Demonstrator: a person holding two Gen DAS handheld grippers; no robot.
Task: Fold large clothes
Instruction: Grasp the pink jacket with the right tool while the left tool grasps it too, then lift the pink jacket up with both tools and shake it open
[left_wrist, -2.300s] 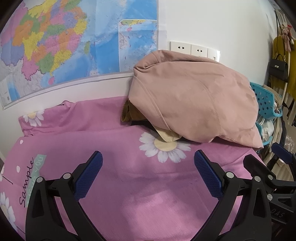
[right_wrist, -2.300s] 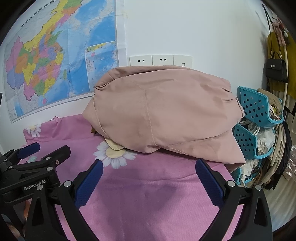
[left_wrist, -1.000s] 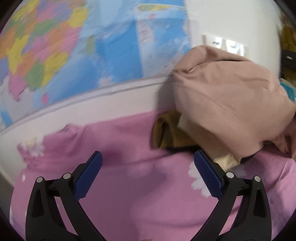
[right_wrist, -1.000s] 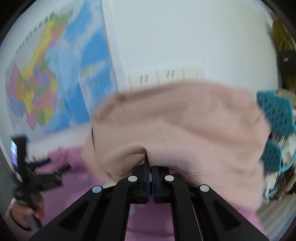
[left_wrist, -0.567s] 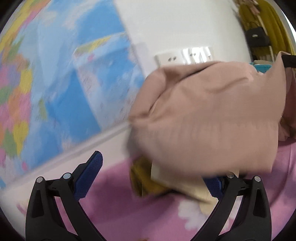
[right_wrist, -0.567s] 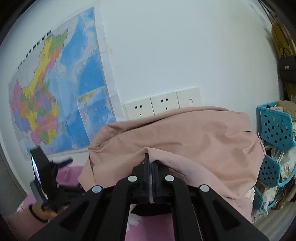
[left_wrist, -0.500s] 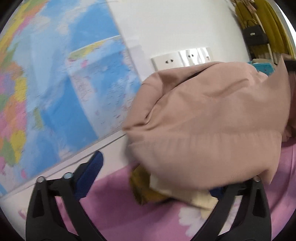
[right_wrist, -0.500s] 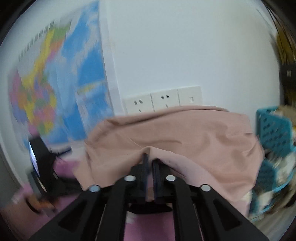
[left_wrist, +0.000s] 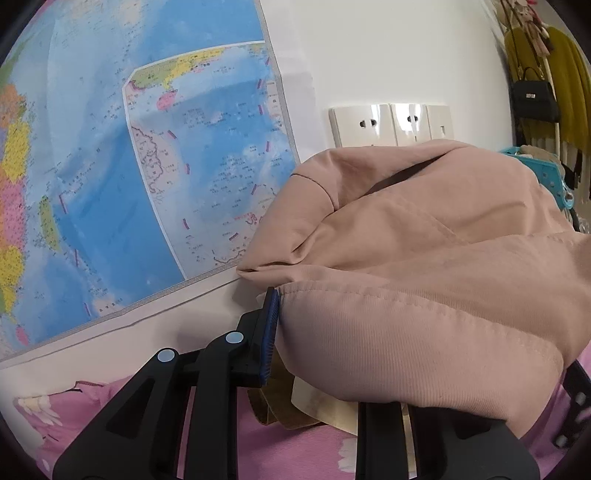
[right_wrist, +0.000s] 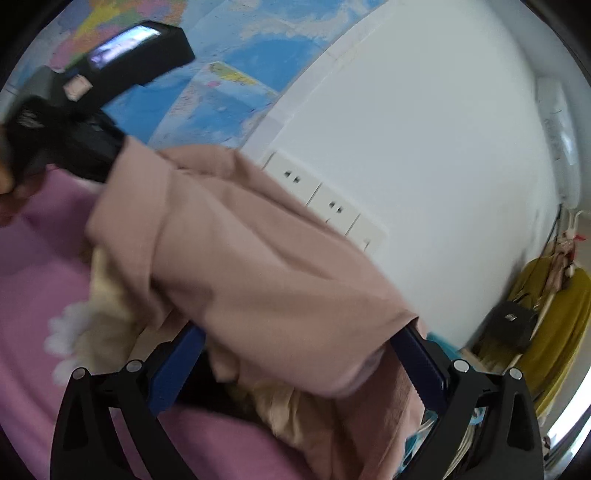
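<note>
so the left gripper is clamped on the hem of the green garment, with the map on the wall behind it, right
Not quite: the garment is dusty pink, not green. The left wrist view shows the left gripper closed on its stitched hem, with the map on the wall behind, as you said.

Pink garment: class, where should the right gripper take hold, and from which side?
The pink garment's hanging fold, from the near side: it droops between the open right gripper's fingers, opposite the corner held by the left gripper.
</note>
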